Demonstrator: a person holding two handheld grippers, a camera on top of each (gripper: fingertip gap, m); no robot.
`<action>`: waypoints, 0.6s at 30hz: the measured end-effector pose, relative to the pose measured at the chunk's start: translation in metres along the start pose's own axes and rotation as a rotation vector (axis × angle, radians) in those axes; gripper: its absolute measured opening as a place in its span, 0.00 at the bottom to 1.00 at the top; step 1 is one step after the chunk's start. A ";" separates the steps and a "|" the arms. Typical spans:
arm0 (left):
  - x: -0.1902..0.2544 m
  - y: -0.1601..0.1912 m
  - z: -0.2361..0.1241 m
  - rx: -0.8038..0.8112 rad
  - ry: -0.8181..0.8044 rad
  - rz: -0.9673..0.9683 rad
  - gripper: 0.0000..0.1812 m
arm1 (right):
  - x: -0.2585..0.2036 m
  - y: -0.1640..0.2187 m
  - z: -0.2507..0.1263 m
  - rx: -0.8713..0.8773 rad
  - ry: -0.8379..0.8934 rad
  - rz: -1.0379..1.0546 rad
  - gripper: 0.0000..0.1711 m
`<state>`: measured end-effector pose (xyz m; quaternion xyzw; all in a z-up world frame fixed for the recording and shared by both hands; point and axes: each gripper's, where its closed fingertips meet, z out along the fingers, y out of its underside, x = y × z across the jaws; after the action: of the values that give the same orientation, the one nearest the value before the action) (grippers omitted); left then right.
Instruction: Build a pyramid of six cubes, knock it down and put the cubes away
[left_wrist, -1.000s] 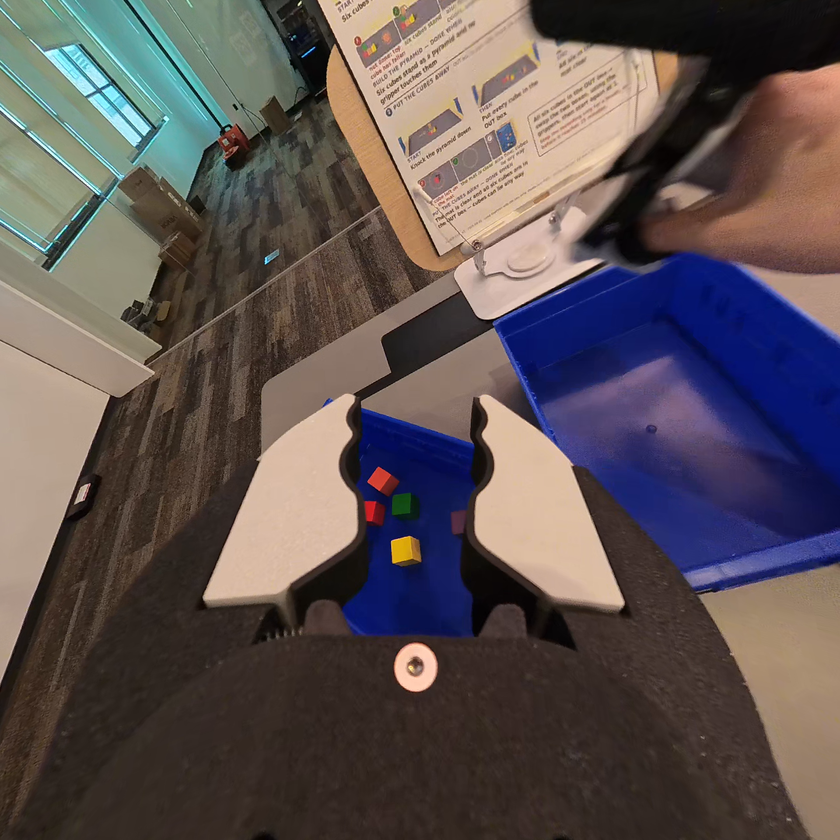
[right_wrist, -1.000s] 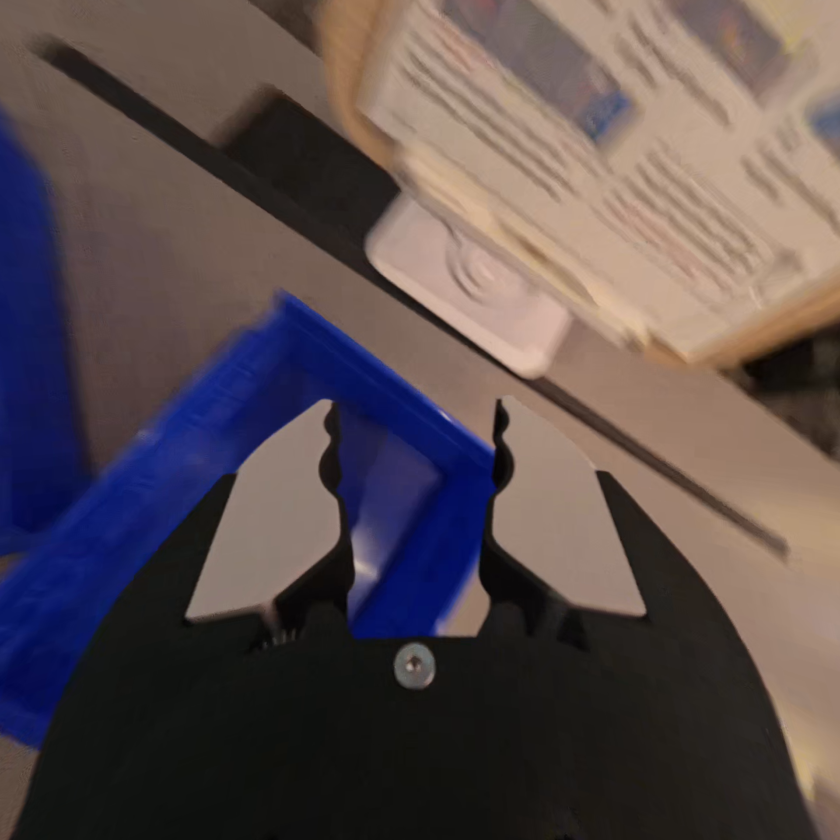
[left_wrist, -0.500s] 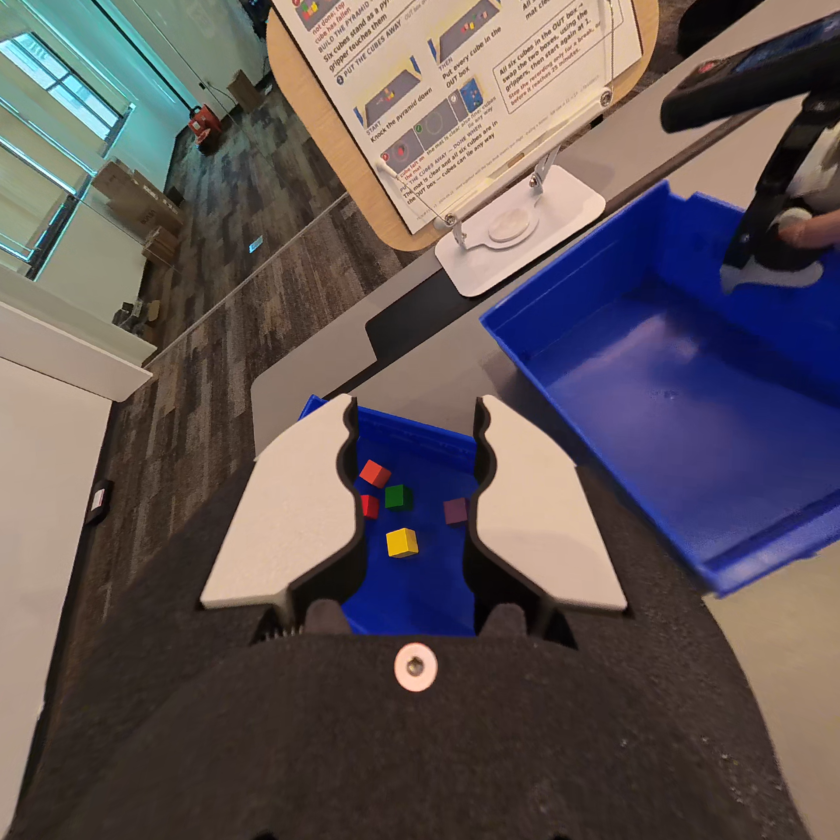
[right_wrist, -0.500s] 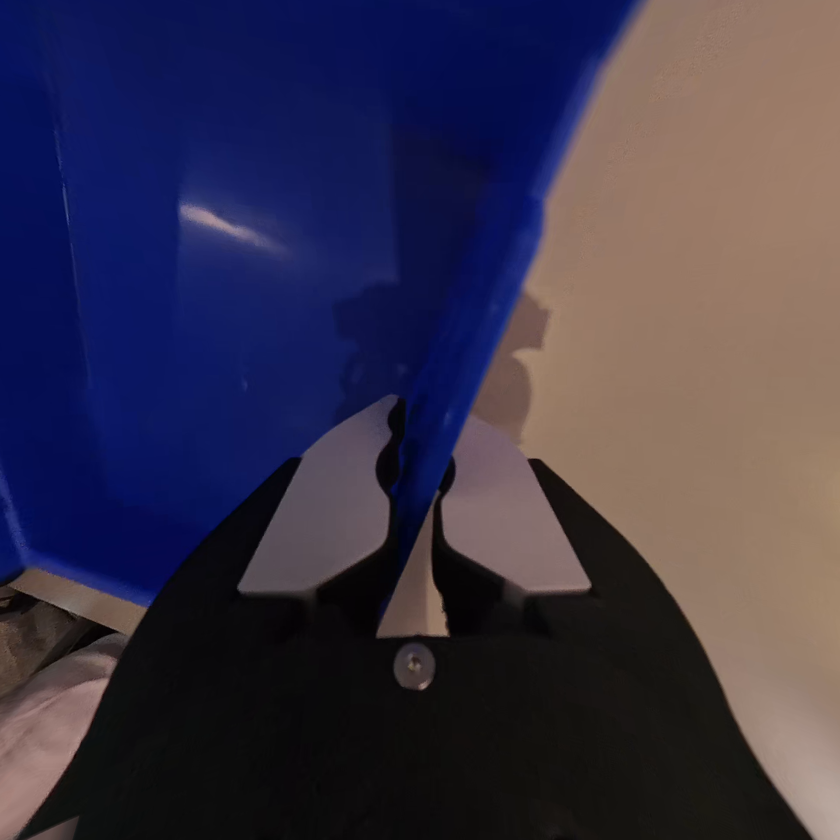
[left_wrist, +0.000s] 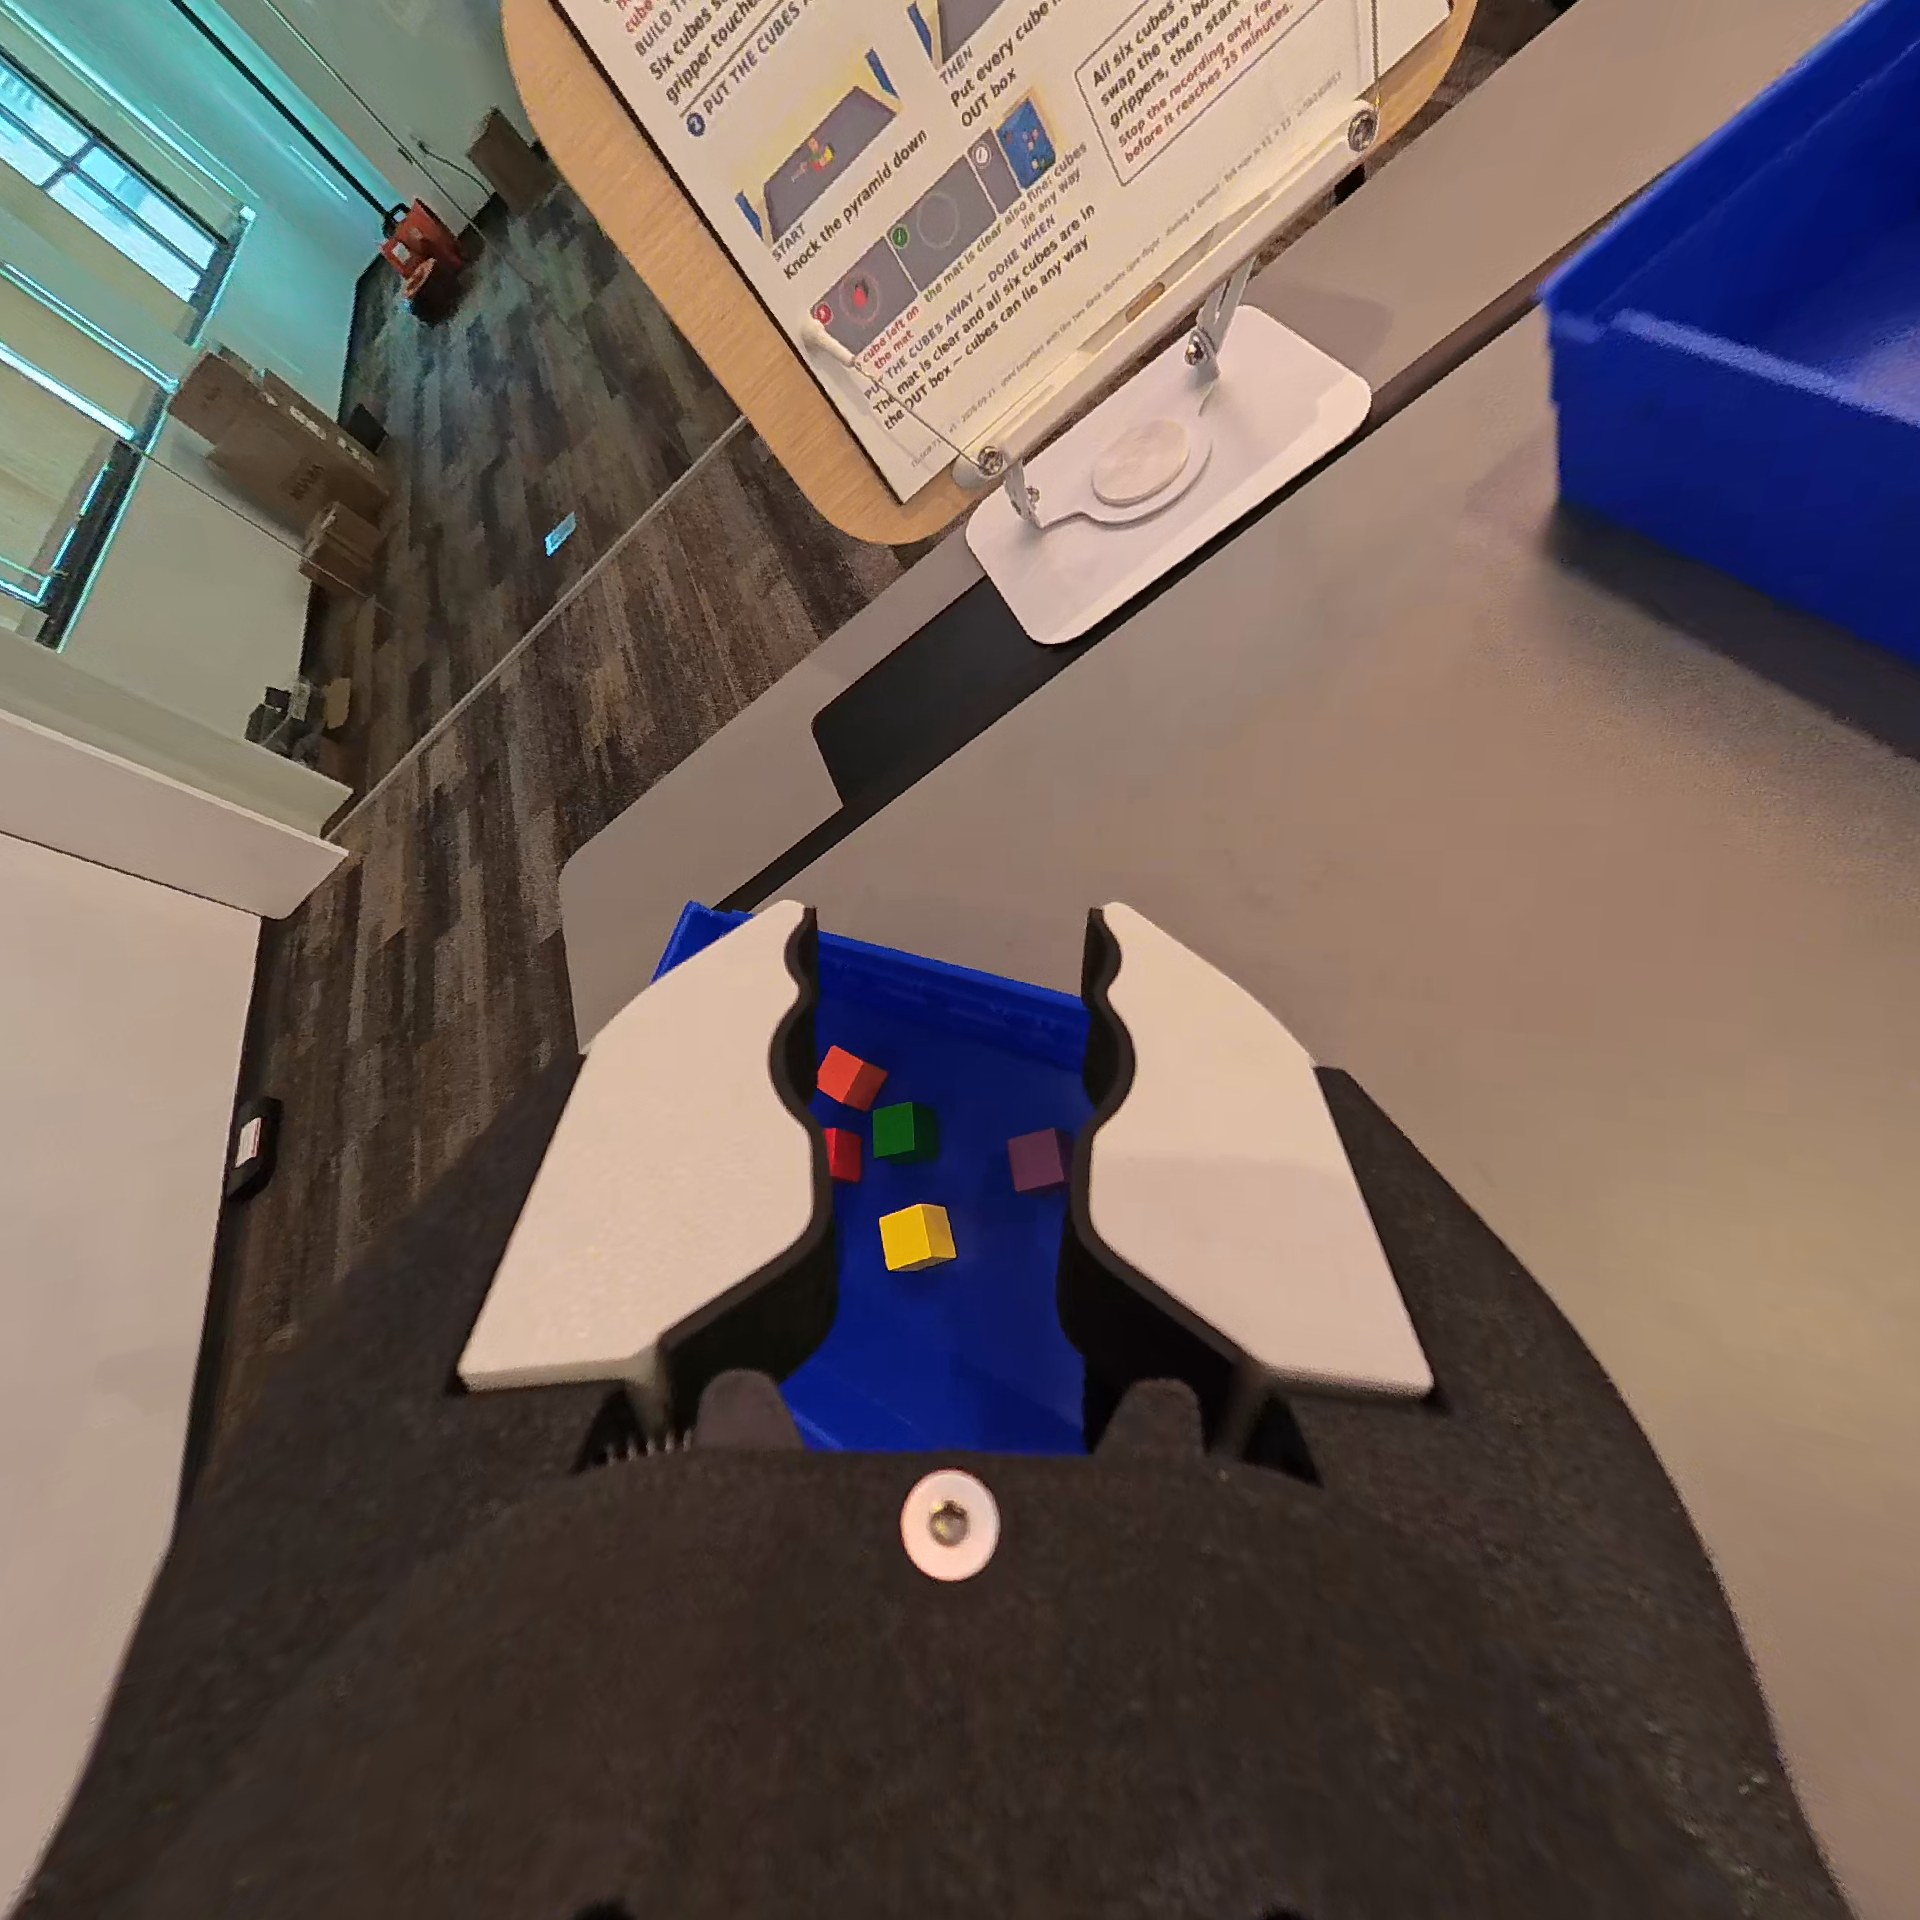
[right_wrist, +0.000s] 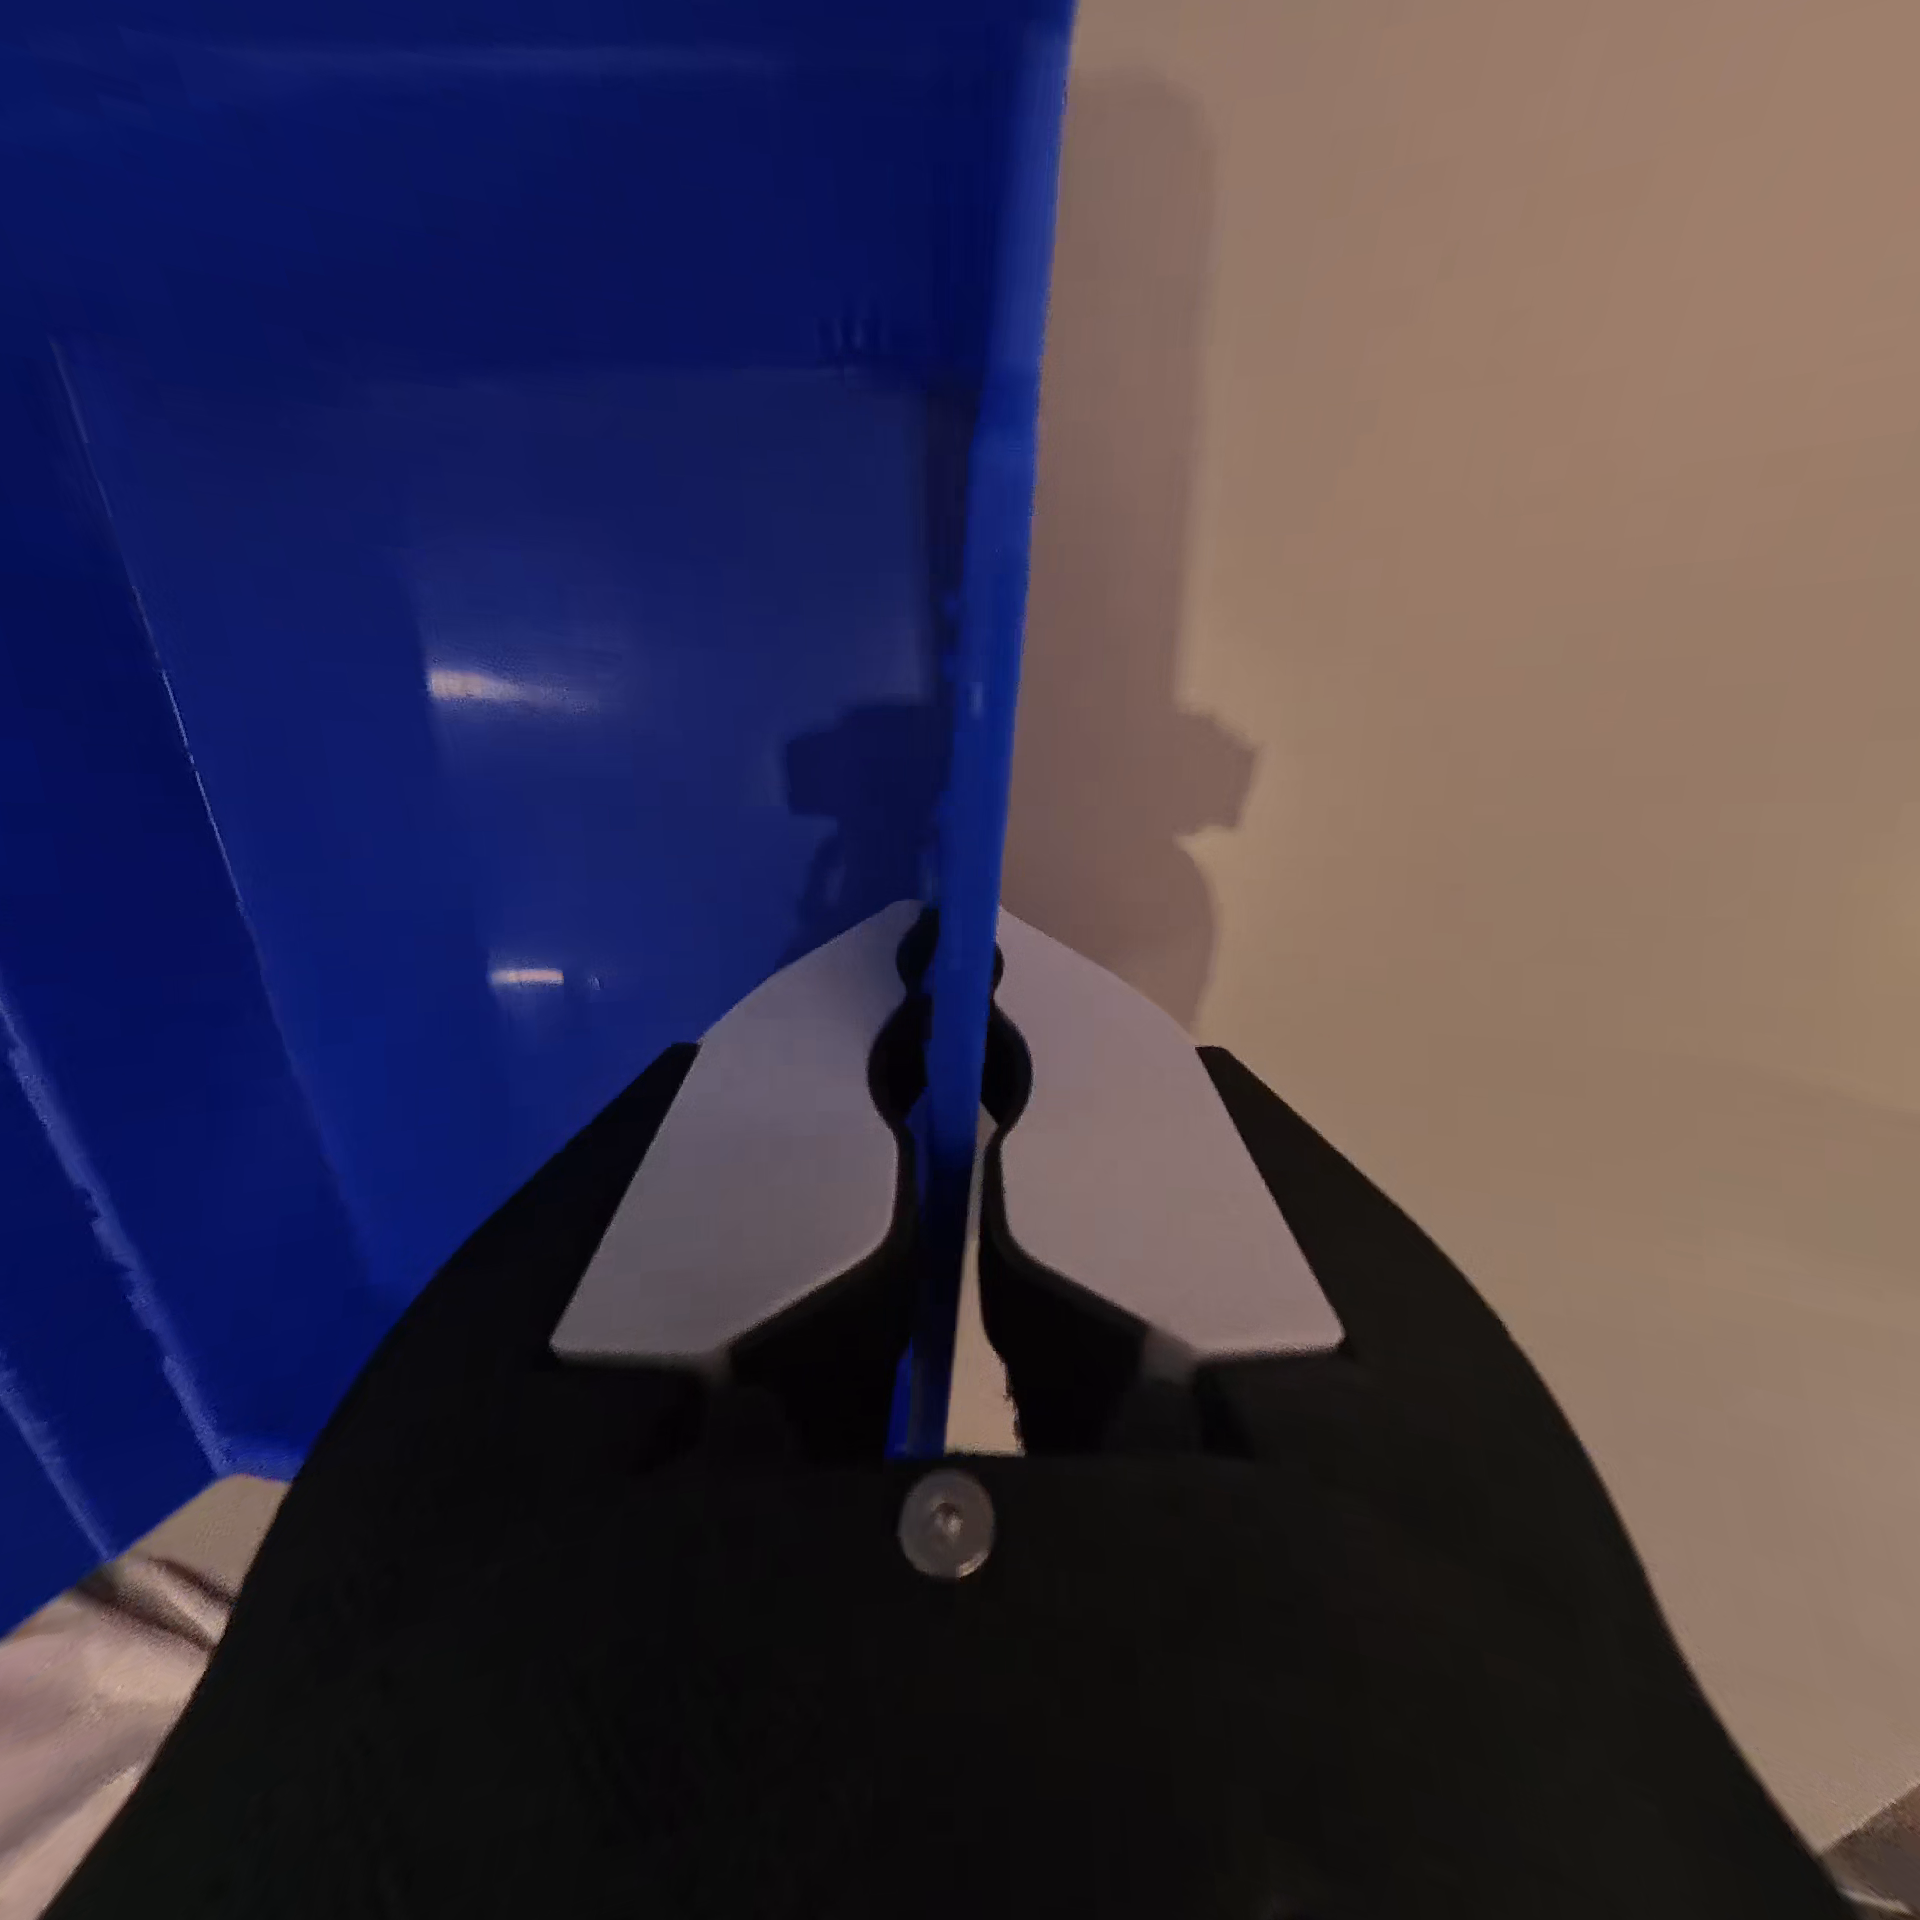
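In the left wrist view a small blue bin (left_wrist: 935, 997) sits below my left gripper (left_wrist: 945, 935), which is open and empty above it. Inside lie an orange-red cube (left_wrist: 850, 1075), a red cube (left_wrist: 844, 1153), a green cube (left_wrist: 902, 1129), a purple cube (left_wrist: 1036, 1158) and a yellow cube (left_wrist: 915, 1236). My fingers hide part of the bin. A second, empty blue bin (left_wrist: 1756, 343) is at the far right. In the right wrist view my right gripper (right_wrist: 953, 935) is shut on that bin's side wall (right_wrist: 1003, 520).
An instruction board on a white stand (left_wrist: 1164, 468) stands at the back of the grey table (left_wrist: 1351, 935). The table's left edge drops to a dark patterned floor (left_wrist: 468, 727). A white counter (left_wrist: 104, 1143) is at the left. Tip to tip, the grippers are about 55 cm apart. Between my left fingertips and the purple cube (left_wrist: 1036, 1158) there is roughly 25 cm.
The empty blue bin has moved right, away from the cube bin, held by my right gripper, which closed on its wall. My left gripper has stayed over the cube bin.
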<state>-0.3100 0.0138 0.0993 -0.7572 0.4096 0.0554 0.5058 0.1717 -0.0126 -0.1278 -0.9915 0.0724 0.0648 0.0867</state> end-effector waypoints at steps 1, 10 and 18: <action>0.002 0.000 0.002 -0.006 0.001 0.006 0.27 | 0.015 0.004 -0.003 0.011 0.002 0.025 0.04; 0.010 0.001 0.018 -0.064 -0.010 0.046 0.28 | 0.114 0.033 -0.021 0.066 0.032 0.130 0.05; -0.017 0.011 0.016 -0.077 -0.055 -0.039 0.29 | 0.136 0.036 -0.024 0.085 0.037 0.081 0.05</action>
<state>-0.3231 0.0351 0.0919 -0.7822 0.3784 0.0823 0.4881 0.3025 -0.0703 -0.1290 -0.9842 0.1169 0.0469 0.1245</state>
